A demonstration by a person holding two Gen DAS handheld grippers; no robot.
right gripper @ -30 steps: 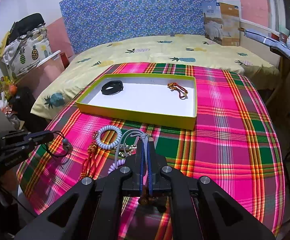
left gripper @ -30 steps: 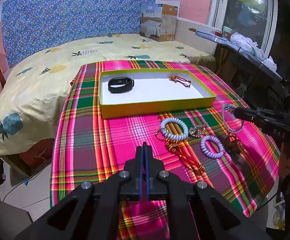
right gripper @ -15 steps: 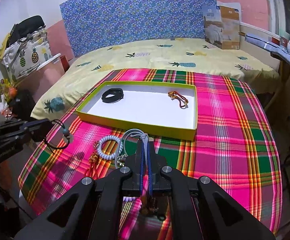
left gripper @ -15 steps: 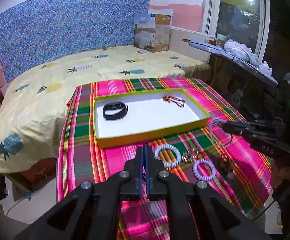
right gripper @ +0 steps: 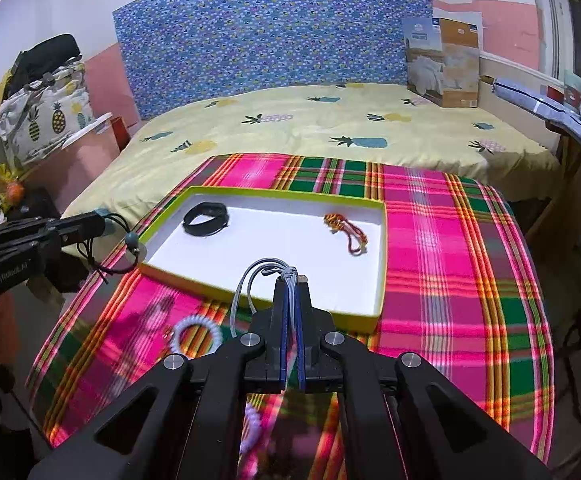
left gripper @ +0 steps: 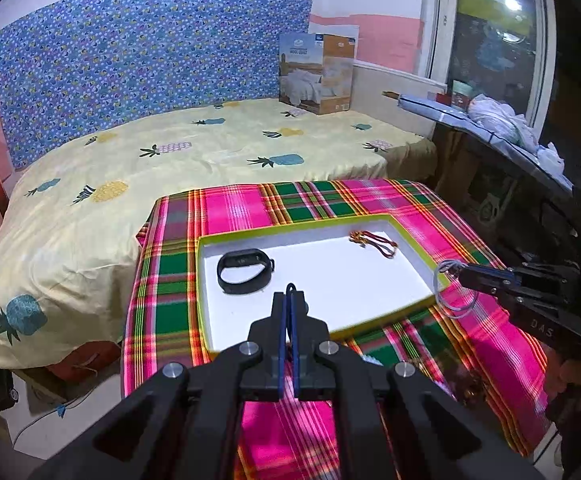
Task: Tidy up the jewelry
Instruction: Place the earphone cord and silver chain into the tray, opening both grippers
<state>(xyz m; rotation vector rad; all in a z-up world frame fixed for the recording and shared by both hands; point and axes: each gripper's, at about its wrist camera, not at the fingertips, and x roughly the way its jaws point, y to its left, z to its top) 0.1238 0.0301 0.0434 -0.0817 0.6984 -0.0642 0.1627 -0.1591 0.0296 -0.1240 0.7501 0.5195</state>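
Note:
A yellow-rimmed white tray (left gripper: 203, 280) (right gripper: 382, 264) lies on the plaid cloth. In it are a black wristband (left gripper: 246, 270) (right gripper: 205, 220) and a red-gold cord bracelet (left gripper: 374, 242) (right gripper: 346, 232). My left gripper (left gripper: 290, 292) (right gripper: 100, 225) is shut on a black cord (right gripper: 118, 252) with a teal bead, which dangles at the tray's near left corner. My right gripper (right gripper: 290, 280) (left gripper: 460, 272) is shut on a grey cord loop (right gripper: 246, 284) (left gripper: 450, 296) hanging over the tray's near edge. A white coil bracelet (right gripper: 196, 334) lies on the cloth below.
The pink and green plaid cloth (right gripper: 450, 280) covers the foot of a bed with a pineapple sheet (left gripper: 170, 168). A cardboard box (left gripper: 316, 74) stands by the blue headboard. A cluttered shelf (left gripper: 490, 124) runs along the right. A purple coil (right gripper: 250, 428) shows blurred under my right gripper.
Both grippers have risen and moved forward to the tray, carrying their cords. The loose jewelry on the cloth has slid down and mostly out of the left wrist view.

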